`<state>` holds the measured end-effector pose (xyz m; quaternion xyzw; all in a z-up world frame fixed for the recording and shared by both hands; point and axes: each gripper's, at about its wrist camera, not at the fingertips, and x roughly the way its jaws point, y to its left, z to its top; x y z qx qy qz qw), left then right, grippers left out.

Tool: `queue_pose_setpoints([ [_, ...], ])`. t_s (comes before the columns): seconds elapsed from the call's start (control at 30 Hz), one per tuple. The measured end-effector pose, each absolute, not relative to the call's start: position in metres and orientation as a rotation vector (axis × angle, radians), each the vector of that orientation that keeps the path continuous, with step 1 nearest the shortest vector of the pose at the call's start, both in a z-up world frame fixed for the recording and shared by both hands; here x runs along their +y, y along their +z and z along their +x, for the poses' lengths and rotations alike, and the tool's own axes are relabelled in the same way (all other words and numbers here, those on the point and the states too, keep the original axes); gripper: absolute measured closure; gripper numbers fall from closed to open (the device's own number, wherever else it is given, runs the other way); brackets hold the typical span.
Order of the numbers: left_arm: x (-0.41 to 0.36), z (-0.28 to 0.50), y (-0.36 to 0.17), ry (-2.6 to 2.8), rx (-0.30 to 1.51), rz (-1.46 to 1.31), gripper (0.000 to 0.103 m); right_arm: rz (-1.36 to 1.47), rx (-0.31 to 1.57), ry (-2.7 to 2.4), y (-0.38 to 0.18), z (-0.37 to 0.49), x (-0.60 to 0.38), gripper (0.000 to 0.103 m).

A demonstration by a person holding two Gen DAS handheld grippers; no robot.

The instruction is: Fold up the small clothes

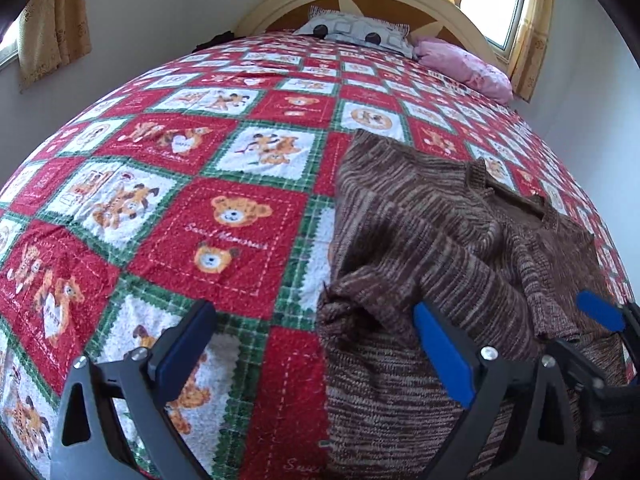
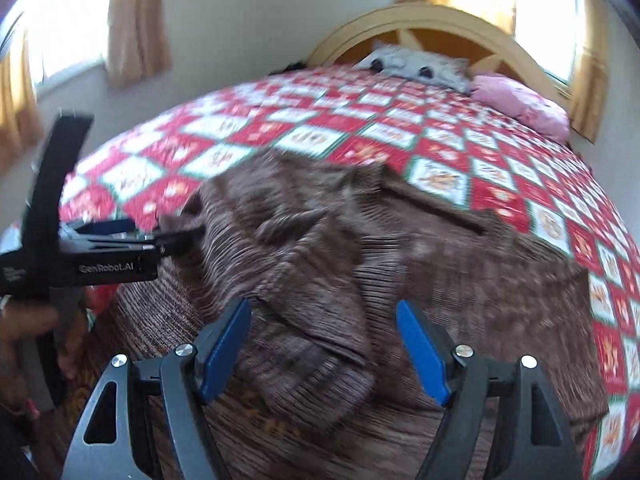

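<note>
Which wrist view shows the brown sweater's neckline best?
The left wrist view: the brown sweater is sharp there, its neckline open and clear. The right wrist view shows more of the sweater, but motion-blurred, the neckline only a dark streak.

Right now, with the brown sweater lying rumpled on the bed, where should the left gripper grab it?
Probably the raised cuff end of the sleeve that lies folded across the sweater, coming from the bare quilt side. It humps up off the body, so a finger could slide under. The left gripper is open.
</note>
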<state>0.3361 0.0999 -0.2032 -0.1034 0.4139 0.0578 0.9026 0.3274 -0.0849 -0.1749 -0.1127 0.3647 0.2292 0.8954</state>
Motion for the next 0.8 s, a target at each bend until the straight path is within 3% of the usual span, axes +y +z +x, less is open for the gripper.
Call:
queue_pose_setpoints([
  [0.03, 0.101, 0.336, -0.203, 0.117, 0.856, -0.218, 0.001, -0.276, 0.777, 0.463, -0.18, 0.331, -0.077, 0.038],
  [0.1, 0.103, 0.337, -0.204, 0.11, 0.852, -0.227, 0.001, -0.295, 0.821, 0.444, -0.188, 0.341, -0.073, 0.077],
  [0.17, 0.105, 0.337, -0.204, 0.105, 0.849, -0.235, 0.0, -0.265, 0.838, 0.421, -0.185, 0.347, -0.08, 0.089],
  [0.47, 0.094, 0.341, -0.208, 0.12, 0.882, -0.162, 0.0, -0.08, 0.78, 0.316, -0.147, 0.377, -0.14, 0.097],
  [0.67, 0.094, 0.341, -0.208, 0.118, 0.88, -0.17, 0.0, -0.002, 0.921, 0.206, -0.179, 0.404, -0.168, 0.096],
  [0.7, 0.094, 0.341, -0.208, 0.118, 0.88, -0.169, 0.0, 0.022, 0.912, 0.206, -0.18, 0.402, -0.174, 0.09],
  [0.73, 0.095, 0.342, -0.208, 0.118, 0.88, -0.167, 0.0, 0.06, 0.912, 0.217, -0.18, 0.398, -0.18, 0.08],
  [0.77, 0.095, 0.341, -0.208, 0.119, 0.879, -0.166, 0.0, 0.085, 0.913, 0.227, -0.179, 0.395, -0.183, 0.05],
  [0.8, 0.095, 0.341, -0.208, 0.117, 0.878, -0.17, 0.0, 0.114, 0.905, 0.247, -0.176, 0.39, -0.186, 0.034],
])
